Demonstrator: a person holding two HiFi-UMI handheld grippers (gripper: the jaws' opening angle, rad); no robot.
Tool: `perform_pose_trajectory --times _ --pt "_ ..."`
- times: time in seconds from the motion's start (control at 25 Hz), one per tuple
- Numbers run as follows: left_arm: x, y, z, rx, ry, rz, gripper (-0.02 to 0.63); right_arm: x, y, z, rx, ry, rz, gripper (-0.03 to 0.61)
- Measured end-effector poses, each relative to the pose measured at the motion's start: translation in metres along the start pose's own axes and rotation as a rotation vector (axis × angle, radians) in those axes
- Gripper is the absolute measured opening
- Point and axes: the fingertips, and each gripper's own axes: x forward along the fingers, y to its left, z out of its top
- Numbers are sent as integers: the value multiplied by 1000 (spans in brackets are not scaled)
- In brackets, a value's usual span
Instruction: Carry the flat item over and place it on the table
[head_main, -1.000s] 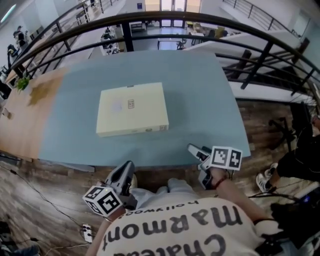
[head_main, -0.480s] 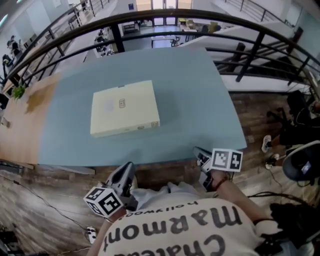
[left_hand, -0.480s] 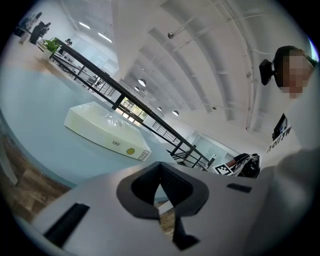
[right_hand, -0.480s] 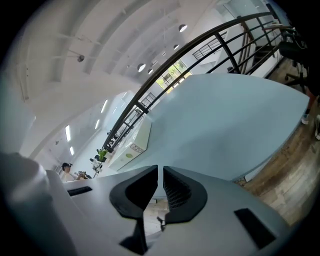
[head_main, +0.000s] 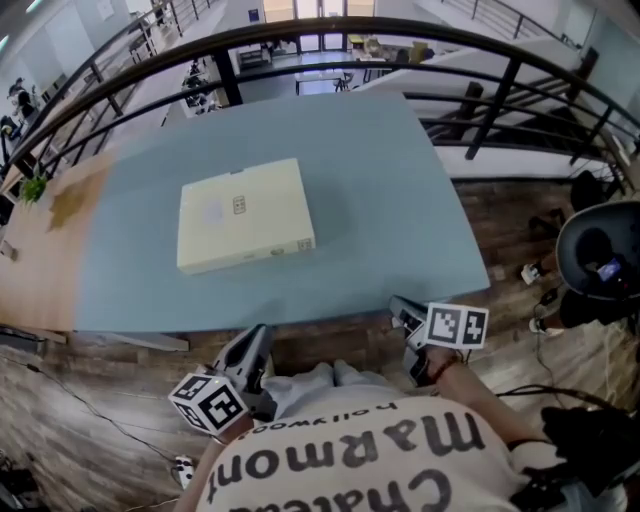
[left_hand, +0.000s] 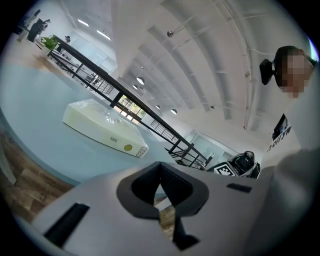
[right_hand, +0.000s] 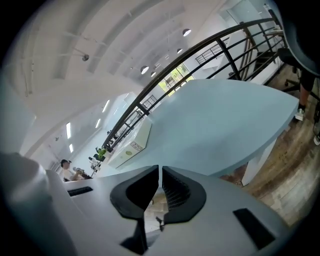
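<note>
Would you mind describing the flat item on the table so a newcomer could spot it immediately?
Start at the large pale blue table beside the black railing. Left of its middle lies a flat cream box, the only thing on the blue surface, with small labels on its top and front edge.

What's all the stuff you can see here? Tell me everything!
Box: one, cream, lying flat on the table, left of its middle.
Table: one, pale blue, in front of the person.
Railing: one, black, curving behind the table.
Plant: one, green, far left.
Floor: brown wood, around the table.
Shirt: one, white with dark letters, bottom.
Left gripper: one, grey, shut, empty, by the near edge.
Right gripper: one, grey, shut, empty, by the near edge.
</note>
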Motion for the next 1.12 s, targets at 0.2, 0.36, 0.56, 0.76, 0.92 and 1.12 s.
perform_pose_trajectory --times 0.2,0.36,0.56,0.76,0.92,1.12 --pt "-3 -1 -2 2 5 -6 2 -4 3 -1 -86 -7 -20 41" --pt "-5 2 -3 3 9 -9 2 -4 5 -4 -109 -10 -27 41" --pt "-10 3 -3 3 11 -16 2 -6 7 -8 -113 -10 -42 41" --pt "-11 7 -1 4 10 -21 2 -3 8 -9 -107 -14 -47 41" --pt "-10 7 3 6 13 -23 2 -4 10 -7 -109 -20 -50 41" --pt "-7 11 5 11 10 -37 2 -1 11 -6 -110 -27 -57 41"
